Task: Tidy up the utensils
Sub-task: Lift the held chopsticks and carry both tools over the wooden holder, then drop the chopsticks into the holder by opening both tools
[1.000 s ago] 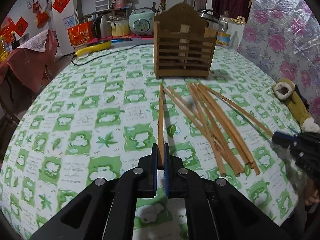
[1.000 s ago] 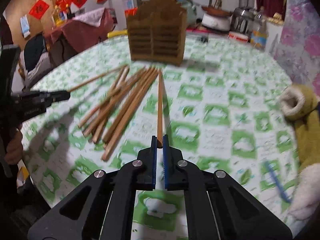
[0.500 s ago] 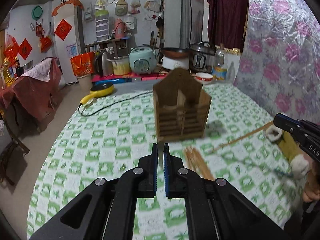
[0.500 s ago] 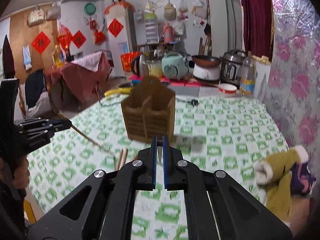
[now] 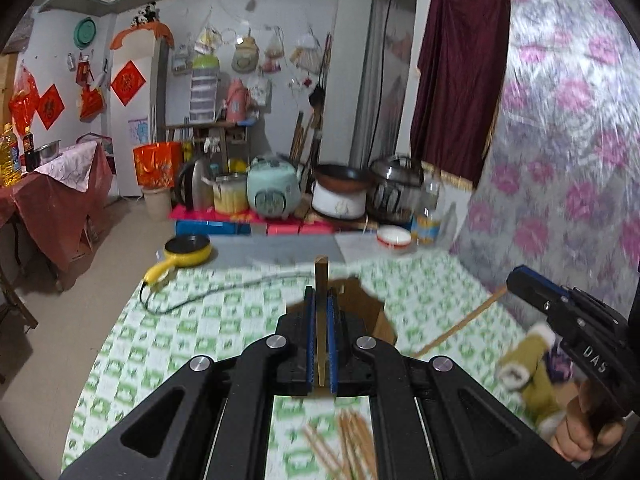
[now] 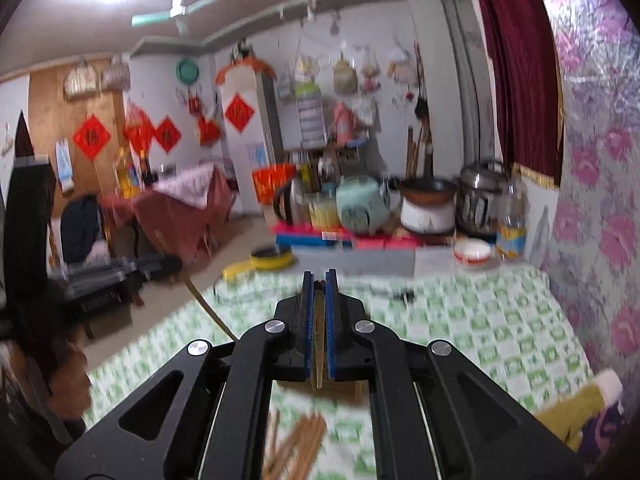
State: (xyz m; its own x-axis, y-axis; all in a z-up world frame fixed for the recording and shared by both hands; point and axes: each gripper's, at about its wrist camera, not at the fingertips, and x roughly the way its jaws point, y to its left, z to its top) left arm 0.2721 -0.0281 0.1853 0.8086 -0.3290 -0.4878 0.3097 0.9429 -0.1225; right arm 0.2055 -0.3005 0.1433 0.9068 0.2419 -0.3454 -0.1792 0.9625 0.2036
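Observation:
My left gripper (image 5: 319,300) is shut on a wooden chopstick (image 5: 321,276) that stands up between the blue pads, raised above the table. The wooden holder (image 5: 364,312) sits just behind it, mostly hidden by the jaws. My right gripper (image 6: 319,284) is shut on another chopstick (image 6: 319,360), also lifted; it shows in the left wrist view (image 5: 516,280) with its chopstick (image 5: 460,326) slanting down left. Loose chopsticks (image 5: 348,440) lie on the table below; they also show in the right wrist view (image 6: 296,444).
The table has a green-and-white checked cloth (image 5: 192,320). A yellow pan (image 5: 184,250) with a cord lies at its far edge. A stuffed toy (image 5: 532,368) lies at the right. Cookers and pots (image 5: 340,196) stand behind. A floral sheet (image 5: 580,160) hangs at the right.
Both grippers have lifted their chopsticks off the table and tilted up, from level to upright. The holder has gone from full view to mostly hidden behind the jaws.

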